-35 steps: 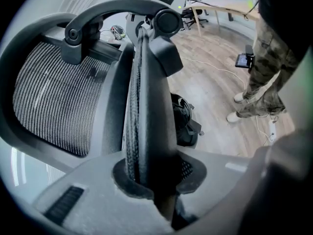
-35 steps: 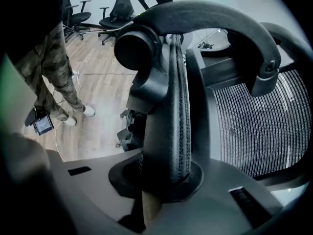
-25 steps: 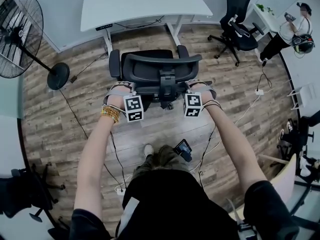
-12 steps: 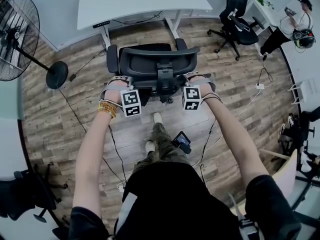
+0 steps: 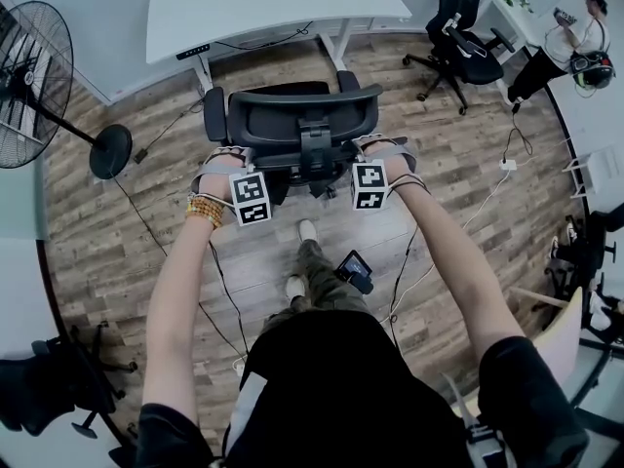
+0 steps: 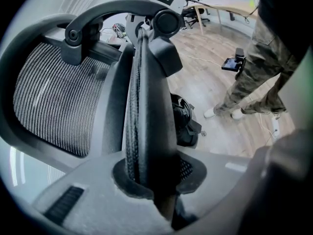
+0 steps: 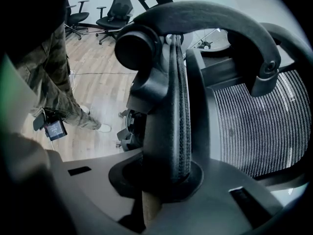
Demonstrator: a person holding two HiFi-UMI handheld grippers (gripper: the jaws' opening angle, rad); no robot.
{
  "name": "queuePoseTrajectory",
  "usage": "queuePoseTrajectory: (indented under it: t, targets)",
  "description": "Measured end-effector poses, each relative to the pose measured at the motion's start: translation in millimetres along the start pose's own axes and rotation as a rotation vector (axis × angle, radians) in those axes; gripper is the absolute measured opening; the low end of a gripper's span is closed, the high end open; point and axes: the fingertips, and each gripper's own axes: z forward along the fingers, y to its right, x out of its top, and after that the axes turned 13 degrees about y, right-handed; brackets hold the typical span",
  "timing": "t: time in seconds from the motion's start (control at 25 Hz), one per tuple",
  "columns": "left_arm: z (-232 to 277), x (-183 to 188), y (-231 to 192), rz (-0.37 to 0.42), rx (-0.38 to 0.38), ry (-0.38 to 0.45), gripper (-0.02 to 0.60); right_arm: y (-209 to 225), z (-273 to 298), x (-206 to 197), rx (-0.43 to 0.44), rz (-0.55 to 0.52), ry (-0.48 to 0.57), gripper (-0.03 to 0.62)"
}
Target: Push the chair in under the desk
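chair (image 5: 297,115): upper centre, just short of white worktop (image 5: 273,3) | left tongs (image 6: 149,180), right tongs (image 7: 166,180): each pinching backrest rim (image 6: 142,82) | handling: likely rolls freely, may swivel; stiff rim is best hold, mesh (image 6: 54,102) gives; push both sides evenly

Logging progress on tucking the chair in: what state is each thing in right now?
chair: upright, short of the desk, not under it
left gripper: shut on the chair's backrest edge
right gripper: shut on the opposite backrest edge
fan: upright on its stand
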Motion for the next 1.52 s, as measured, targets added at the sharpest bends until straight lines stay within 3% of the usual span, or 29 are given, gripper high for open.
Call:
queuePoseTrajectory:
  t: [1.52]
  targets:
    - [41, -31, -63, -0.002, 0.007, -0.008, 0.054, 66, 42, -24, 0.001, -0.007, 0.000, 0.041]
